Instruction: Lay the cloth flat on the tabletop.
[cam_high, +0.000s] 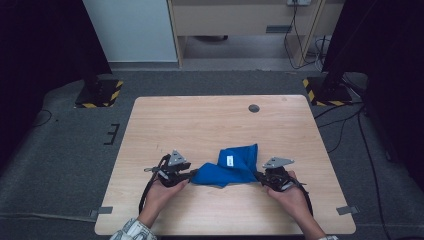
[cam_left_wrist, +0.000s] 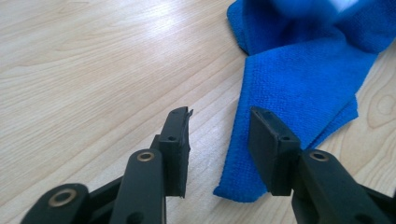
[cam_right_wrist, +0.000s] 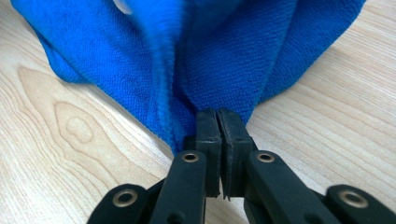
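A crumpled blue cloth (cam_high: 230, 167) with a small white label lies on the wooden table (cam_high: 200, 120) near its front edge, between my two grippers. My right gripper (cam_high: 259, 176) is at the cloth's right end; in the right gripper view its jaws (cam_right_wrist: 218, 116) are pressed together on a bunched fold of the cloth (cam_right_wrist: 224, 60). At the cloth's left end, my left gripper (cam_high: 192, 173) stands open. In the left gripper view its jaws (cam_left_wrist: 219, 121) are apart just above the table. A corner of the cloth (cam_left_wrist: 299, 88) lies in front of the right-hand jaw, unpinched.
A round dark grommet (cam_high: 254, 108) sits in the tabletop at the back right. Grey tape strips (cam_high: 101, 210) mark the table's front corners. Stands with yellow-black striped bases (cam_high: 100, 93) rest on the floor beyond both back corners.
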